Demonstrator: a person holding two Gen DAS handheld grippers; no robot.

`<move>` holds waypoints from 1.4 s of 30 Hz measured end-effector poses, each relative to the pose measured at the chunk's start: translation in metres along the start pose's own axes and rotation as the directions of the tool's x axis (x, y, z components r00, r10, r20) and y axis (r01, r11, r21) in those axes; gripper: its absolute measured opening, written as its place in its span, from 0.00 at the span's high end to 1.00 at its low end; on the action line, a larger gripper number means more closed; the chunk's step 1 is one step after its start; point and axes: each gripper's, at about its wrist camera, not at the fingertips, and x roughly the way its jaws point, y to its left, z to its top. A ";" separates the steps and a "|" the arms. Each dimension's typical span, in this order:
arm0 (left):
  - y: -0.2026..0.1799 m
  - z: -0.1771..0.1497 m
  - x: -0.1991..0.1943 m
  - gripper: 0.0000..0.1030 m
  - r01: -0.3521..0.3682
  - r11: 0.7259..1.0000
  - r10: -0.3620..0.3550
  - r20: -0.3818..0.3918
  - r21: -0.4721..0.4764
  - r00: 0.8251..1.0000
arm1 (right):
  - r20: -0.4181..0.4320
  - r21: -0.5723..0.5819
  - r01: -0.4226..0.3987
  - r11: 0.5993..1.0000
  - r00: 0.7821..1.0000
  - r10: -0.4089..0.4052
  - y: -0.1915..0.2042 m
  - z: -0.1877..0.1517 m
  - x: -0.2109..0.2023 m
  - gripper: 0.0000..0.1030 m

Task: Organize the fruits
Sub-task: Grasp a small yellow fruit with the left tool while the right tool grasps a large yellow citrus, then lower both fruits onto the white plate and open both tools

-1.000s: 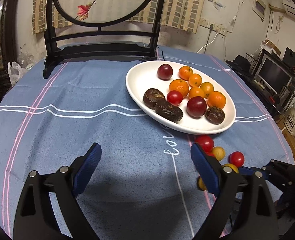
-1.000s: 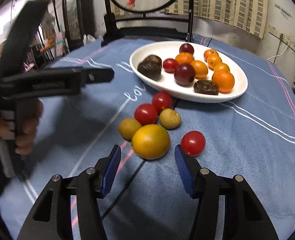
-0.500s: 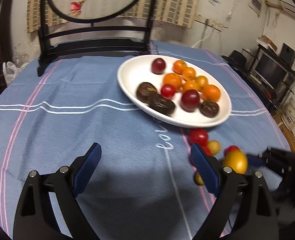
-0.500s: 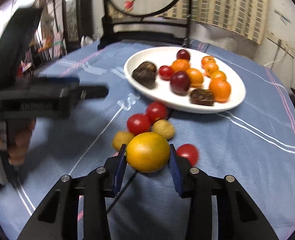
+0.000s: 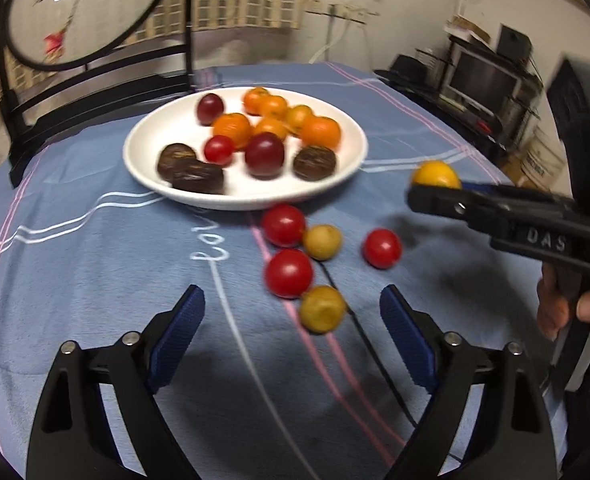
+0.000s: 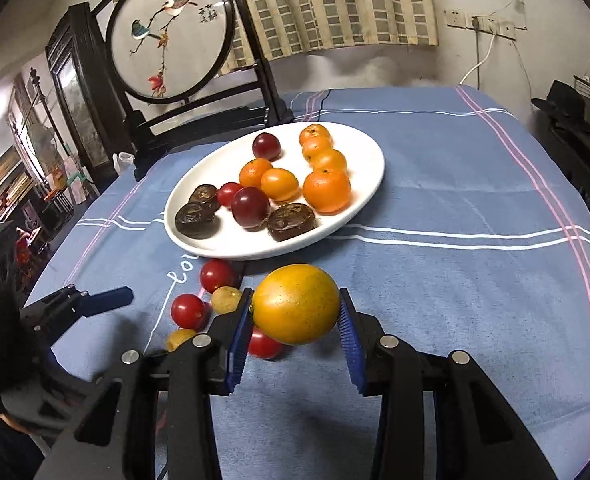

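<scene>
The large yellow-orange fruit sits clamped between the blue pads of the right gripper, jaws closed onto its two sides, and it is clear of the cloth, so it can be carried over the plate's rim rather than rolled. It hangs just short of the near edge of the white oval plate, which lies toward the middle of the table and already holds small oranges, dark red plums, a cherry tomato and three dark brown wrinkled fruits, roughly grouped by kind; a judgement is that this one belongs there too.

Loose fruit waits on the blue tablecloth below the plate's near edge: three cherry tomatoes and two small yellowish fruits, close together.

The left gripper has nothing between its pads; its jaws are wide but closing, aimed at the nearest yellowish fruit, likely the next pick. A thin black cord crosses the cloth there and might snag.
</scene>
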 end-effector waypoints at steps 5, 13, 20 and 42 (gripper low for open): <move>-0.004 -0.004 0.017 0.44 0.015 1.000 -0.015 -0.053 0.004 0.998 | -0.007 -0.018 -0.018 1.000 1.000 0.018 0.010 -0.001 -0.001 0.60; -0.008 -0.003 0.021 0.74 0.022 1.000 -0.022 -0.063 -0.002 0.998 | -0.008 -0.048 -0.024 0.999 1.000 0.024 0.018 -0.002 -0.001 0.60; -0.010 0.001 -0.003 0.75 0.030 0.999 -0.030 -0.007 0.017 1.000 | 0.021 -0.051 -0.019 0.998 1.000 0.020 0.019 -0.002 -0.006 0.60; 0.086 0.109 0.023 0.75 -0.060 0.971 0.083 0.090 -0.230 0.993 | 0.080 -0.116 0.042 0.992 0.996 -0.033 0.042 0.083 0.061 0.60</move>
